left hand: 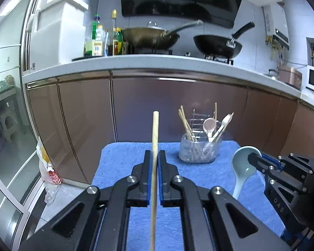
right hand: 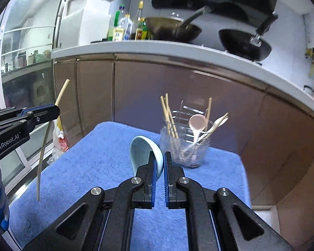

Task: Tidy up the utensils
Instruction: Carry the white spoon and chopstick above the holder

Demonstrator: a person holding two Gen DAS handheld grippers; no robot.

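My left gripper (left hand: pixel 155 154) is shut on a single wooden chopstick (left hand: pixel 155 129) that stands nearly upright between its blue pads. From the right wrist the same chopstick (right hand: pixel 44 140) hangs at the left in that gripper (right hand: pixel 56 110). My right gripper (right hand: pixel 159 155) is shut on a pale blue ceramic spoon (right hand: pixel 143 150), pinching its bowl rim; the left wrist view has this spoon (left hand: pixel 241 165) at the right with its handle pointing down, held by the right gripper (left hand: pixel 251 159). A clear utensil holder (left hand: pixel 198 148) (right hand: pixel 185 148) with chopsticks, a pink spoon and a pale fork stands at the far side of the blue towel (left hand: pixel 123 156) (right hand: pixel 90 161).
Brown cabinet doors (left hand: pixel 157 106) rise behind the towel under a white counter (left hand: pixel 157 61) with two woks and several bottles. A plastic bag (left hand: pixel 49 171) lies on the floor at the left by a glass sliding door. A wire rack sits inside the holder.
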